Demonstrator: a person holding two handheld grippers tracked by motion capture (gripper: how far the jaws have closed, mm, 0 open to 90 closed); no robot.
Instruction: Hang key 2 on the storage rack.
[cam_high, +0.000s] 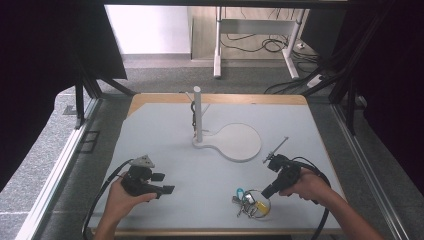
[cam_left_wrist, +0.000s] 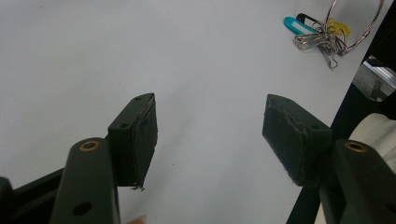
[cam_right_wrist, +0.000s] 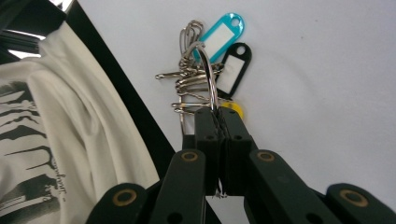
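A bunch of keys and tags on a large metal ring (cam_high: 250, 203) lies near the table's front edge, right of centre. My right gripper (cam_high: 265, 194) is shut on that ring; in the right gripper view the jaws (cam_right_wrist: 219, 115) pinch the ring's wire (cam_right_wrist: 211, 77), with a blue tag (cam_right_wrist: 220, 35), a black tag (cam_right_wrist: 233, 68) and a yellow tag (cam_right_wrist: 233, 109) beyond them. My left gripper (cam_high: 164, 183) is held at the front left, open and empty. In the left gripper view its jaws (cam_left_wrist: 210, 126) stand wide apart over bare table, the key bunch (cam_left_wrist: 324, 35) far off.
A white stand with an upright pole (cam_high: 197, 114) and a round flat base (cam_high: 241, 142) sits at the table's middle, a small dark hook on the pole. The white tabletop (cam_high: 165, 135) has a wooden far edge. Black frame posts flank the table.
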